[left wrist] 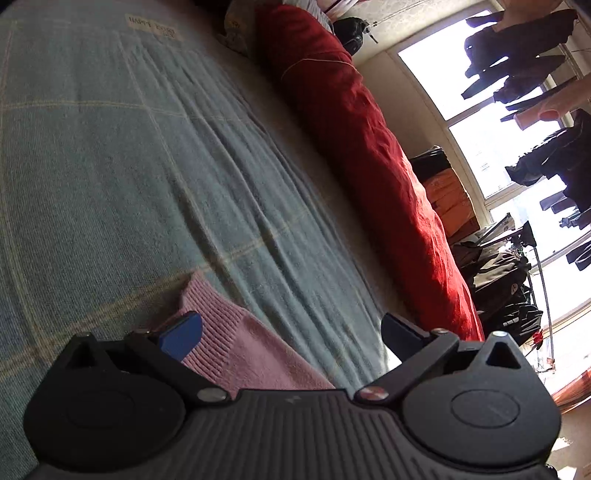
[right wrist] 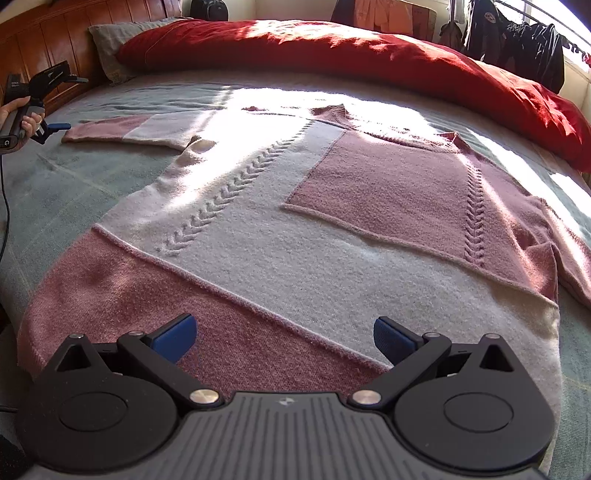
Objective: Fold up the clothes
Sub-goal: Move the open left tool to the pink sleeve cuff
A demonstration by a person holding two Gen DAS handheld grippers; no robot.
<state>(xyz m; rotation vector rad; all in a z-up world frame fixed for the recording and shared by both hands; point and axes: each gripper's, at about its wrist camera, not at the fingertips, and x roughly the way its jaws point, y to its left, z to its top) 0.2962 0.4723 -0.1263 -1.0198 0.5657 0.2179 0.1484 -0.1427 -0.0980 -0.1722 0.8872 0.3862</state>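
A pink and white knit sweater [right wrist: 280,236] lies flat and face up on the bed, collar toward the far side. One sleeve [right wrist: 136,129] stretches out to the left. My right gripper [right wrist: 284,338] hovers open just above the pink hem, nothing between its blue pads. My left gripper [left wrist: 291,332] is open at the sleeve's ribbed pink cuff [left wrist: 229,332], which lies between its fingers. In the right wrist view the left gripper [right wrist: 55,127] shows at the far left, held by a hand [right wrist: 22,118], just off the cuff end.
A pale blue-green checked blanket [left wrist: 147,166] covers the bed. A red duvet [right wrist: 369,55] is bunched along the far side, with a grey pillow [right wrist: 110,40] and wooden headboard [right wrist: 55,33] at the left. Dark clothes [left wrist: 524,55] hang by the window.
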